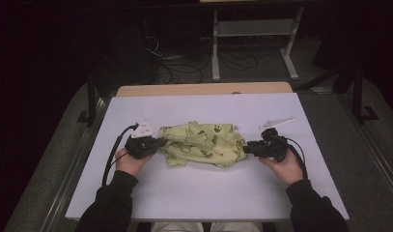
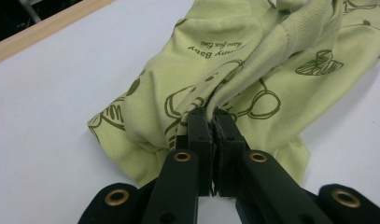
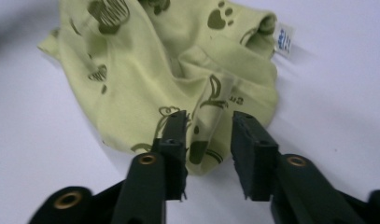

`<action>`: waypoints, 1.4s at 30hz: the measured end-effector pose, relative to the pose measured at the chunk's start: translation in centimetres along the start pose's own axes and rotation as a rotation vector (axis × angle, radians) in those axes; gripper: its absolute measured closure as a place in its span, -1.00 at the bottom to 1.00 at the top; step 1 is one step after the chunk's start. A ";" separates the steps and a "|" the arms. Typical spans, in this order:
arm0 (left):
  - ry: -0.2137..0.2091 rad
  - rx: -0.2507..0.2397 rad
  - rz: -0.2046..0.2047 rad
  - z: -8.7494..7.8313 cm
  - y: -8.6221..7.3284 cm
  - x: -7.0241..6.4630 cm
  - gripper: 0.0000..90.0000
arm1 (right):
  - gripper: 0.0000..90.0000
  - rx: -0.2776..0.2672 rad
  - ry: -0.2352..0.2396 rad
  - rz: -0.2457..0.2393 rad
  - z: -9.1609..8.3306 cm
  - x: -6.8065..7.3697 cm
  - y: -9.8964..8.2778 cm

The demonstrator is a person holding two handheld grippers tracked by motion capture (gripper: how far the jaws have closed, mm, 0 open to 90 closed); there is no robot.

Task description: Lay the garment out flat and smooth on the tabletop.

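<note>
- High view: a crumpled pale-green garment (image 1: 202,143) printed with dark paw and animal outlines lies around the middle of the white tabletop (image 1: 203,193), a little nearer the far edge than the near one.
- High view: the left claw (image 1: 161,143) meets the garment's left end, held by the person's left hand (image 1: 131,162), with a dark sleeve (image 1: 109,205) coming in from the near edge.
- High view: the right claw (image 1: 245,148) reaches the garment's right end, held by the right hand (image 1: 284,167); a black cable (image 1: 300,157) loops beside it toward the right edge.
- High view: a strip of bare wood (image 1: 203,89) shows along the tabletop's far edge, and beyond it a dim floor with a pale metal frame (image 1: 254,34).
- Left gripper view: the left claw (image 2: 213,122) is pinched tight on a raised fold of the garment (image 2: 253,60), the fabric pulled up into a ridge running away from the jaws. Small printed lettering sits on the cloth, upside down here. The wooden edge (image 2: 43,30) crosses the upper left corner.
- Right gripper view: the right claw (image 3: 208,126) stands apart with a clear gap, the garment's near corner (image 3: 178,93) lying between and under the jaws; the left jaw seems to touch the cloth, though the picture is somewhat blurred. A small white label (image 3: 284,41) sticks out at the garment's far side.
</note>
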State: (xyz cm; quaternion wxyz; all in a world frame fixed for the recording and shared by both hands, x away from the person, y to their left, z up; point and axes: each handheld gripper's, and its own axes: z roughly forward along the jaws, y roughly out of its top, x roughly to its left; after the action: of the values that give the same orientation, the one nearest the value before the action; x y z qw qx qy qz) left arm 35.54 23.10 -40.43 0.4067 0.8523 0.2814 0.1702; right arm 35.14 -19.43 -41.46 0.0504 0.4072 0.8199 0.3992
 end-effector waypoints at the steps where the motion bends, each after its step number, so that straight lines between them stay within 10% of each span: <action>1: -0.001 -0.001 0.000 0.0 0.0 0.0 0.93 | 0.34 -0.009 0.006 0.001 -0.1 0.0 0.1; 11: -0.008 0.002 0.000 0.1 -0.1 0.0 0.93 | 0.03 -0.081 0.100 -0.060 0.0 1.1 2.6; 25: -0.013 0.006 0.004 0.2 -0.1 -0.1 0.93 | 0.05 -0.024 0.116 -0.107 3.3 1.6 4.1; 42: -0.009 -0.001 0.006 0.1 -0.1 0.0 0.93 | 0.89 0.063 0.151 -0.124 4.7 2.1 4.3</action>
State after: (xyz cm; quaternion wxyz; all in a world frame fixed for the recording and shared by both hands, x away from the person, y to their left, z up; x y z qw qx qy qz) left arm 35.55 23.06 -40.54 0.4081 0.8537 0.2767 0.1677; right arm 38.41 -13.55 -41.14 0.0003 0.3260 0.8570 0.3990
